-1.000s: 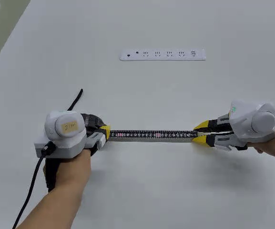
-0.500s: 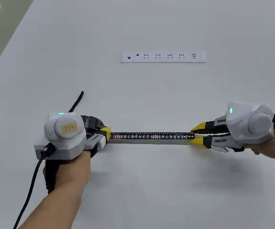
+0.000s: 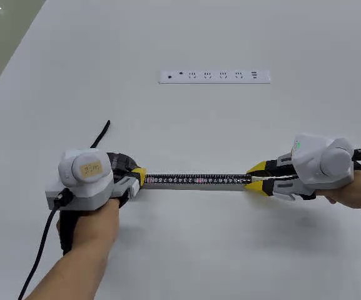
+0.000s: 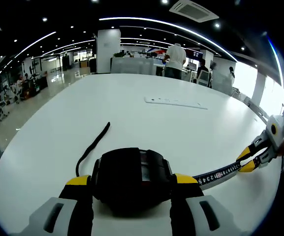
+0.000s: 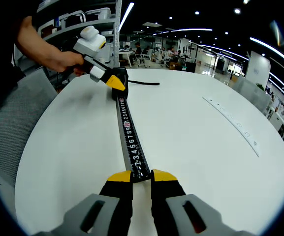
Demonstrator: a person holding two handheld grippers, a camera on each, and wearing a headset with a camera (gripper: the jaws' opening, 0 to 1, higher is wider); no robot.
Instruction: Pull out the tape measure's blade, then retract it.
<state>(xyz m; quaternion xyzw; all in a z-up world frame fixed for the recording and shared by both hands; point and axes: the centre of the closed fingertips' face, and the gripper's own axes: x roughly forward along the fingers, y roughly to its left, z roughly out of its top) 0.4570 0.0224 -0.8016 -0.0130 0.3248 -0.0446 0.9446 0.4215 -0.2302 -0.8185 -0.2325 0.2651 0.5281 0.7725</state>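
Two grippers were on the job, w/ the tape measure (image 3: 121, 164) strung btwn them low over the white table (image 3: 186, 250). We had the left gripper (image 3: 133, 178) spread fairly wide and clamped across the black case (image 4: 131, 174), one jaw on each flank. The case sat on the table at the left of the head view. The right gripper (image 3: 255, 177) was well off to the right, jaws nearly together and pinched on the free end (image 5: 141, 173) of the blade (image 3: 196, 179). That blade ran straight btwn the two, printed face up, on or just above the table; we couldn't tell which.

Axis: its long axis lay left-right across the head view, roughly parallel w/ the power strip (image 3: 214, 76) farther back. Low figures sat at the right gripper's end and climbed toward the case, so the case's mouth pointed at the right gripper. A black strap (image 3: 100, 132) trailed off the case's back, away from us.

Step, as we judged it: pull-out looked done or nearly so, w/ a good length showing. Next would be the retract. That called for a firm clamp on the case and walking the right gripper along the blade's own line toward the mouth. It also meant no sideways drift, and feeding slowly vs. letting the spring snap it in. Whether a lock was set, we couldn't see.
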